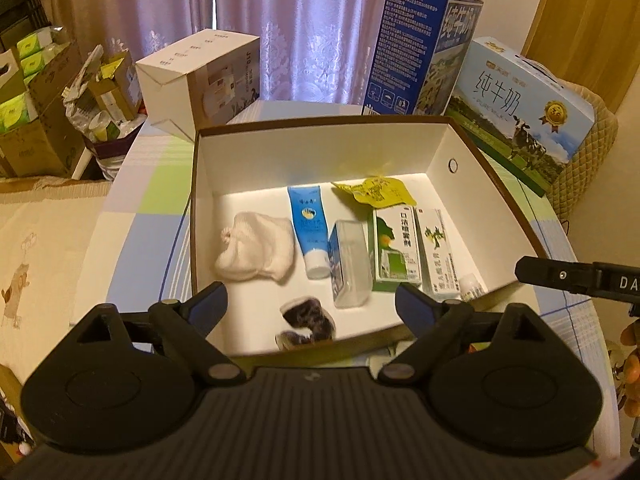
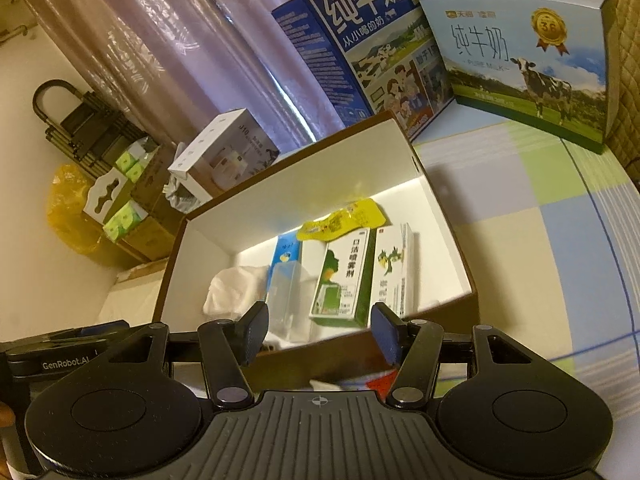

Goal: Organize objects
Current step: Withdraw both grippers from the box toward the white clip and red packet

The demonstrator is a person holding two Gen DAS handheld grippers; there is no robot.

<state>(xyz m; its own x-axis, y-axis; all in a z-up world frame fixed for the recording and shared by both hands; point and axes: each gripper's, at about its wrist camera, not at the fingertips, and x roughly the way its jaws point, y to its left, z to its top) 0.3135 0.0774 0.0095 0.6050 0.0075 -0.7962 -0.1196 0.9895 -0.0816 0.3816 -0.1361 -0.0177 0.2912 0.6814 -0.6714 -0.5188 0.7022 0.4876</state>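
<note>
Left wrist view shows the left gripper (image 1: 310, 304) wide open and holding nothing, over the white box (image 1: 320, 148). Inside lie a sock (image 1: 256, 250) and a blue tube (image 1: 308, 226). Right gripper (image 2: 318, 334) is open and empty too.

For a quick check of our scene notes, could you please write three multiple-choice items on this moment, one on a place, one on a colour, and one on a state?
1. Where does the blue tube lie?
A. Inside the open box
B. On the checked cloth outside it
C. On top of a milk carton

2. What colour is the crumpled packet at the back of the box?
A. Red
B. Yellow
C. Black

3. How do the two grippers stand?
A. Both open and empty
B. Left shut on the sock
C. Right shut on a carton

Answers:
1 A, the tube rests on the box floor beside the white sock.
2 B, it is plainly yellow.
3 A, the left gripper and right gripper show spread fingers with nothing between.
</note>
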